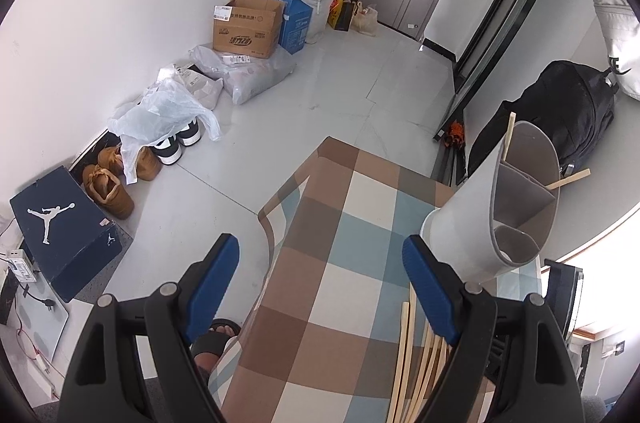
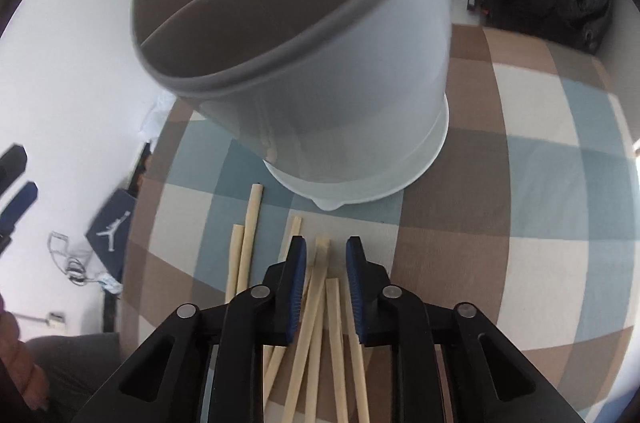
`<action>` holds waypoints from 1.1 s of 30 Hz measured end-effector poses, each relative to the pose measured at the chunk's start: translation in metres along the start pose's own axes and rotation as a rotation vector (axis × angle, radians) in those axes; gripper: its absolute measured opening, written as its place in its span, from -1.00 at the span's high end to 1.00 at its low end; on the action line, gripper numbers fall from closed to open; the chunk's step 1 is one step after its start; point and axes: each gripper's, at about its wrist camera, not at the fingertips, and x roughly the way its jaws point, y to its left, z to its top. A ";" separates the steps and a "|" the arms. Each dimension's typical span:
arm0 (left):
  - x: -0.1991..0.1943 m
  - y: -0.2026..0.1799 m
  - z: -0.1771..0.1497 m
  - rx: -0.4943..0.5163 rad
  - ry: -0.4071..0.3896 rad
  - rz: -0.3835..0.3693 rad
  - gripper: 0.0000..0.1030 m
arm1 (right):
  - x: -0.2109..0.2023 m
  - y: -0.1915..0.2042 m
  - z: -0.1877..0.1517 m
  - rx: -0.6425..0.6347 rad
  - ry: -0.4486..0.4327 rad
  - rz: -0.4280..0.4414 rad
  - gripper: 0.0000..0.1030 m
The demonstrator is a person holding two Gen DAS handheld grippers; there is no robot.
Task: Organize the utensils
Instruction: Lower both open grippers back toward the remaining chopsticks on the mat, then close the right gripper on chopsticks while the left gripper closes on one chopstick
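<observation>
A white Jumpman logo marks the dark blue shoebox [image 1: 66, 227]; the brown carton [image 1: 246, 27] and blue box [image 1: 288, 15] carry Chinese print too small to read.

Left gripper [image 1: 320, 271]: its two blue fingers [image 1: 214, 277] are wide apart with nothing between them.
Table [image 1: 344, 263]: it has a checked cloth in brown, blue and white.
Holder [image 1: 508, 207]: a grey tub with walls inside, standing near the right edge of the table.
Sticks in the holder [image 1: 509, 135]: two pale sticks poke out of the far parts.
Sticks on the table [image 1: 404, 351]: a loose bunch lies beside the right finger.
Floor: shoes [image 1: 108, 183], a dark shoe box [image 1: 68, 227], bags and a cardboard box [image 1: 248, 27] sit by the wall.
Backpack [image 1: 560, 111]: black, behind the holder.
</observation>
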 end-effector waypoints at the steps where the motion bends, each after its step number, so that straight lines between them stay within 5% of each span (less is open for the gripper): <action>1: 0.000 0.001 0.000 -0.007 0.005 0.003 -0.56 | 0.000 0.004 0.000 -0.015 0.001 -0.015 0.65; 5: 0.004 0.002 -0.001 -0.018 0.018 0.013 -0.56 | -0.002 0.014 -0.004 -0.080 -0.013 -0.063 0.76; 12: 0.014 -0.008 -0.006 0.036 0.052 0.065 -0.56 | -0.025 -0.012 -0.002 0.020 -0.059 0.023 0.87; 24: 0.065 -0.052 -0.052 0.239 0.319 0.105 -0.56 | -0.121 -0.084 -0.007 0.177 -0.265 0.158 0.87; 33: 0.072 -0.057 -0.059 0.261 0.365 0.134 -0.56 | -0.129 -0.094 -0.012 0.289 -0.327 0.235 0.87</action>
